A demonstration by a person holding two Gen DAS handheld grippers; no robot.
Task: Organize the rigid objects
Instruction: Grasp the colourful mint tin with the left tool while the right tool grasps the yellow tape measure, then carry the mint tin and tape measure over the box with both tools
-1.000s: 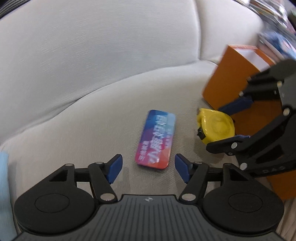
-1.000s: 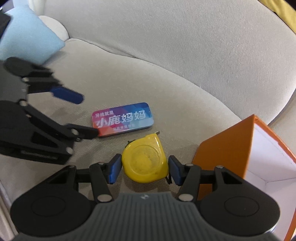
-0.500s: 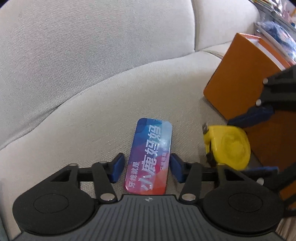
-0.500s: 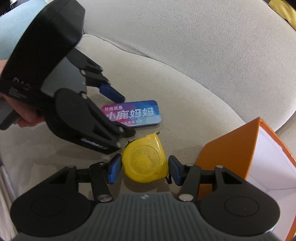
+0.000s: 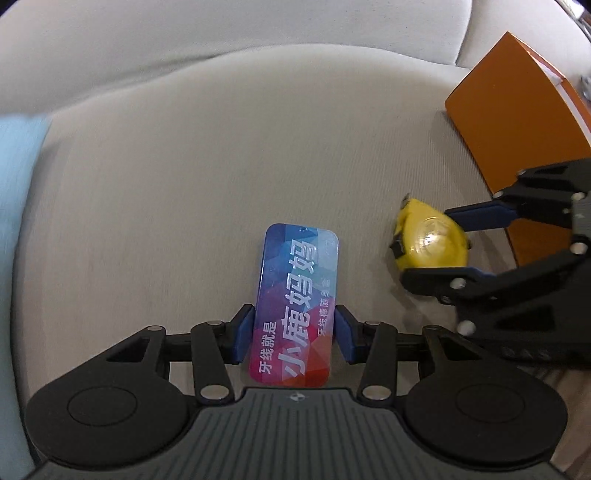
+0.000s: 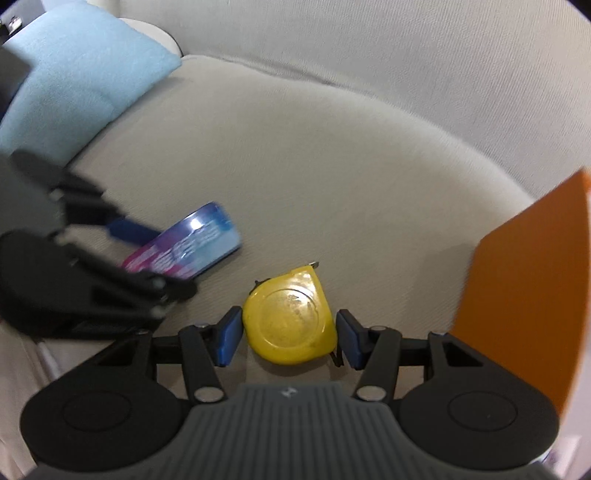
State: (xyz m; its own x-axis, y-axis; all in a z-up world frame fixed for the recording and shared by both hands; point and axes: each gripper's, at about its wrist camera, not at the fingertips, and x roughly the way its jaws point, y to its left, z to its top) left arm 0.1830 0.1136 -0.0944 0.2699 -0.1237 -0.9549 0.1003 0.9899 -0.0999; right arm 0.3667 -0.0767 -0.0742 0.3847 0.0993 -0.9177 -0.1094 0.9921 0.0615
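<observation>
A flat blue-and-red tin (image 5: 297, 302) with white lettering sits between the blue pads of my left gripper (image 5: 293, 334), which is shut on its long sides. It also shows in the right wrist view (image 6: 188, 245), tilted up off the sofa seat. A yellow tape measure (image 6: 290, 317) sits between the pads of my right gripper (image 6: 290, 338), which is shut on it. The tape measure (image 5: 430, 240) also shows in the left wrist view, held in the right gripper (image 5: 448, 243).
An orange box (image 6: 524, 291) with a white inside stands at the right on the beige sofa seat (image 6: 314, 184); it also shows in the left wrist view (image 5: 513, 110). A light blue cushion (image 6: 70, 77) lies at the far left. The sofa backrest (image 5: 221, 33) rises behind.
My left gripper moved forward over the tin and shut on it; the tin now tilts up off the seat. My right gripper kept its hold on the tape measure and rose slightly.
</observation>
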